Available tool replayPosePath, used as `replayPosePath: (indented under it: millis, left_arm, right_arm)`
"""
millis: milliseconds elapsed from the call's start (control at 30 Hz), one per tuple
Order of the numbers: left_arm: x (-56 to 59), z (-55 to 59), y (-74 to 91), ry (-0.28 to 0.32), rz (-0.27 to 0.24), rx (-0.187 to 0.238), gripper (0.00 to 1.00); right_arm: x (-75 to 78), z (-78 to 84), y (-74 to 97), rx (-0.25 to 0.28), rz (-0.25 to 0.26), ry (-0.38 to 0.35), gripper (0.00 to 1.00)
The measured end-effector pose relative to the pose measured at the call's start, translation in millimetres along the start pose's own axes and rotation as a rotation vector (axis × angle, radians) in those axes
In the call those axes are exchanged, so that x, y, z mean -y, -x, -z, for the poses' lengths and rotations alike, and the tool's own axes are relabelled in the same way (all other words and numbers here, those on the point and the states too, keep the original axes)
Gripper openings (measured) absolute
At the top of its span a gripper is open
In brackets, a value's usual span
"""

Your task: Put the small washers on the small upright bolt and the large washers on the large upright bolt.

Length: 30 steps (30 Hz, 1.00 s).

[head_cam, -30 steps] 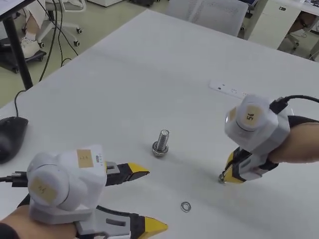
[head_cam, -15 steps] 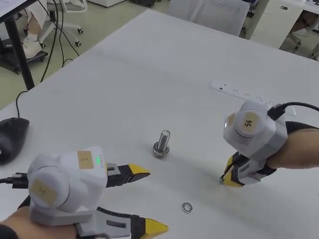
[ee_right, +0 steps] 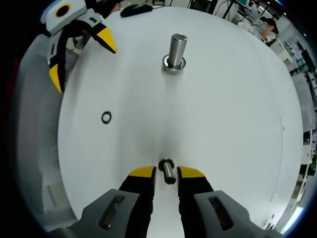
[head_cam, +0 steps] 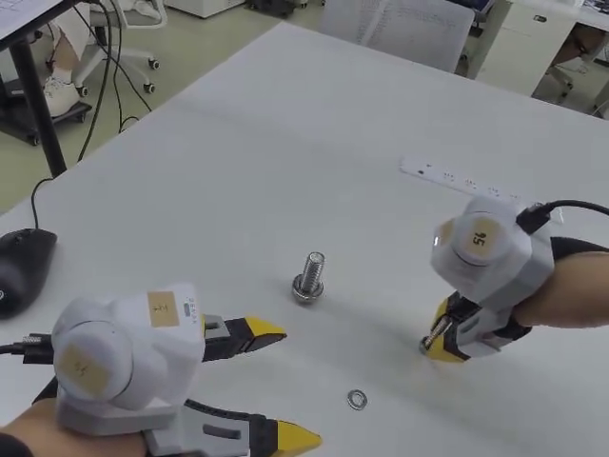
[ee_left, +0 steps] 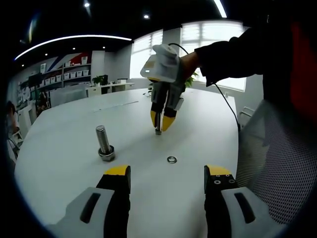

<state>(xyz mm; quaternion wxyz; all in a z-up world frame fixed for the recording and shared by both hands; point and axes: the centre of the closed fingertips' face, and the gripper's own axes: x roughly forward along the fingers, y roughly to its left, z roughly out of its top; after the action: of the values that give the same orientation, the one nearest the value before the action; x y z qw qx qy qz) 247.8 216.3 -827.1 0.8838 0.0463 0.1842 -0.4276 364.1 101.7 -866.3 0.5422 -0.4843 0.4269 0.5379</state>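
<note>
Two grippers over the tabletop [head_cam: 238, 124]: how does the nearer one stand?

The left gripper [head_cam: 281, 384] is at 7 o'clock in the head view, its jaws spread wide with nothing between them.

And the loose washer [head_cam: 357, 400]?

It lies flat on the tabletop just beyond those jaws, at 12 o'clock in the left gripper view, touching nothing.

What about the right gripper [head_cam: 442, 343]?

At 4 o'clock, pointing down. Its jaws are closed on the small bolt [head_cam: 436, 333], which stands roughly upright with its lower end at the tabletop.

Where is the large bolt [head_cam: 309, 276]?

Upright near the middle, at 11 o'clock from the washer and well apart from both grippers.

Anything farther off?

A white power strip [head_cam: 457, 178] lies beyond the right gripper, at 12 o'clock from it. A dark mouse [head_cam: 19, 267] sits at 9 o'clock by the left edge of the head view.
</note>
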Motion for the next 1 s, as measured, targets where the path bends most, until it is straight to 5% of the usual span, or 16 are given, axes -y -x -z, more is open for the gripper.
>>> replayPosePath:
  millis: [600, 1000]
  left_arm:
    - [0.3, -2.6, -2.6, -0.007, 0.004, -0.001, 0.59]
    - [0.3, -6.5, -2.9, -0.014, 0.003, 0.008, 0.59]
  right_arm:
    - [-10.4, 24.7, 6.0, -0.009, 0.002, -0.056, 0.20]
    - [-32.1, 23.5, 9.0, 0.003, -0.011, -0.065, 0.20]
